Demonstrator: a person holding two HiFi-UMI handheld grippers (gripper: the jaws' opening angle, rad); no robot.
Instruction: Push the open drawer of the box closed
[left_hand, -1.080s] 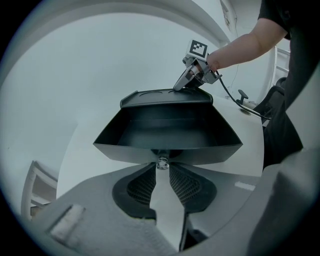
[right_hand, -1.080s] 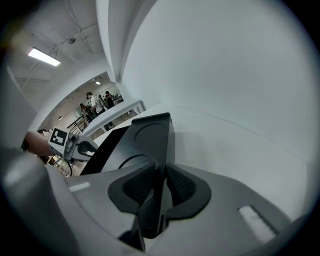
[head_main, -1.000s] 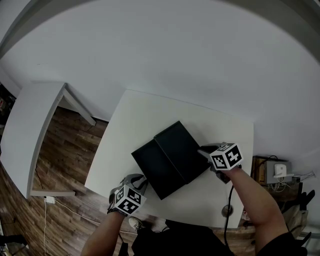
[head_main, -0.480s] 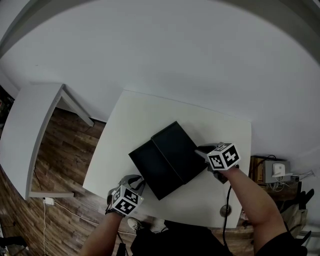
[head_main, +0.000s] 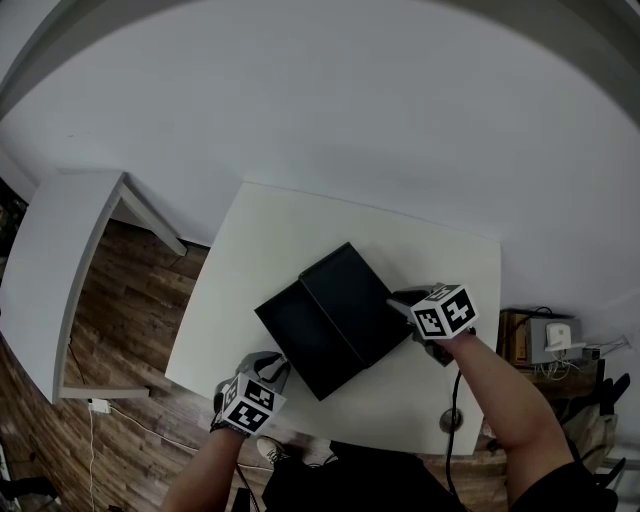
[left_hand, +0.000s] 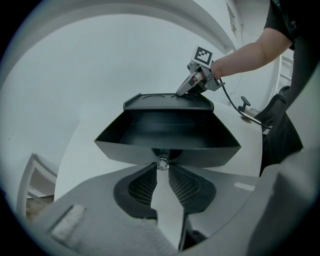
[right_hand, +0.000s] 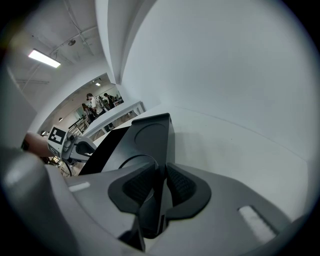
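The left gripper (left_hand: 162, 166) has its jaw tips pinched together on the small clear knob (left_hand: 161, 162) at the middle of the drawer's front panel. The drawer (left_hand: 165, 131) stands pulled far out of the black box (head_main: 352, 292), its empty dark tray open to view, reaching toward the near left edge of the table. At the opposite side, the right gripper (right_hand: 161, 172) is clenched on a thin edge of the box, which runs down between its ribbed pads; I judge it is there to brace the box against the push.

So nothing of the closing shows as done: both grips look set, and the whole travel of the drawer into the box is left.

The box sits slantwise near the middle of a plain white table (head_main: 268, 232), with nothing else on it. A blank white wall (head_main: 350, 100) rises behind. Beside the table lies a wood-plank floor (head_main: 125, 290), with a second white table (head_main: 50, 265) off to the left. The right gripper view shows a long lit room beyond, with distant people.
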